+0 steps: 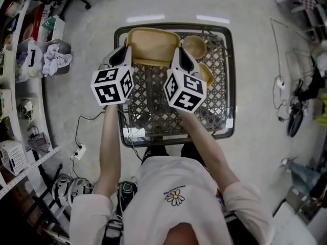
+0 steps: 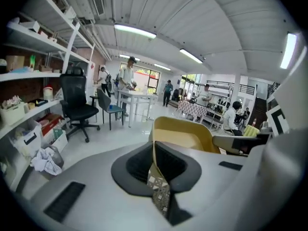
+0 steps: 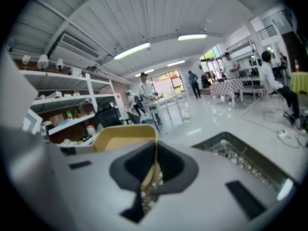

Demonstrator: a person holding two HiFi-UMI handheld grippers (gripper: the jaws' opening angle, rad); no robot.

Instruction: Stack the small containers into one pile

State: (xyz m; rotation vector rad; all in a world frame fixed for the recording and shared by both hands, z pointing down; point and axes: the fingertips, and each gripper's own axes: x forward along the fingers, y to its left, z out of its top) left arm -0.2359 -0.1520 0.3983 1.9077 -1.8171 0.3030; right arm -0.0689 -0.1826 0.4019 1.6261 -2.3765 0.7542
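Pinching the yellow container (image 1: 152, 45) by opposite rims, the fingers of the left gripper (image 1: 124, 52) and right gripper (image 1: 180, 54) hold it above the mesh desk (image 1: 153, 106).

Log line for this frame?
left gripper: shut on yellow container | right gripper: shut on yellow container | hold: over mesh table

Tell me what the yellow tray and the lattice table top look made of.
The yellow tray is probably matte plastic or melamine: thin, even, dull rim. The lattice table top is likely dark metal mesh or woven plastic: open diamond grid.
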